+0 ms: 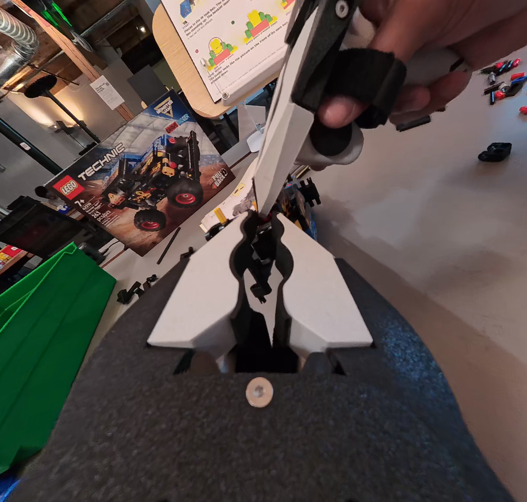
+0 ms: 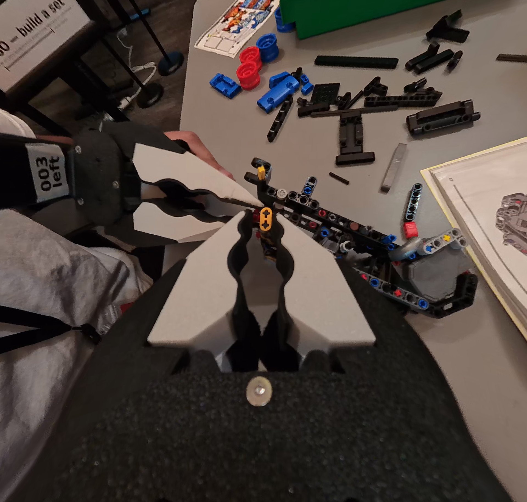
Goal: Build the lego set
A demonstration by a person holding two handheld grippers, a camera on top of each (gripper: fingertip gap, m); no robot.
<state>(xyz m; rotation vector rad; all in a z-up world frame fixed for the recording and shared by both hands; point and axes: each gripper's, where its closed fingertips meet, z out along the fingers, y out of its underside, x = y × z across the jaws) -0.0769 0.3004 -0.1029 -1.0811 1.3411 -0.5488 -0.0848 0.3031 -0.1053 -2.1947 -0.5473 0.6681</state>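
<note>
Your right gripper [image 2: 263,217] clenched on the yellow connector [image 2: 266,218] at the chassis [image 2: 336,226] end, your left gripper [image 1: 261,220] grasping the same end from nine o'clock, tabletop [image 2: 328,152] edge close, loose parts [image 2: 353,100] at twelve o'clock, booklet [image 2: 484,203] at three o'clock.

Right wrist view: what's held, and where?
The right hand-held gripper pinches a small yellow link by its sides, at the chassis end. The left hand-held gripper's hold can't be told.
</note>
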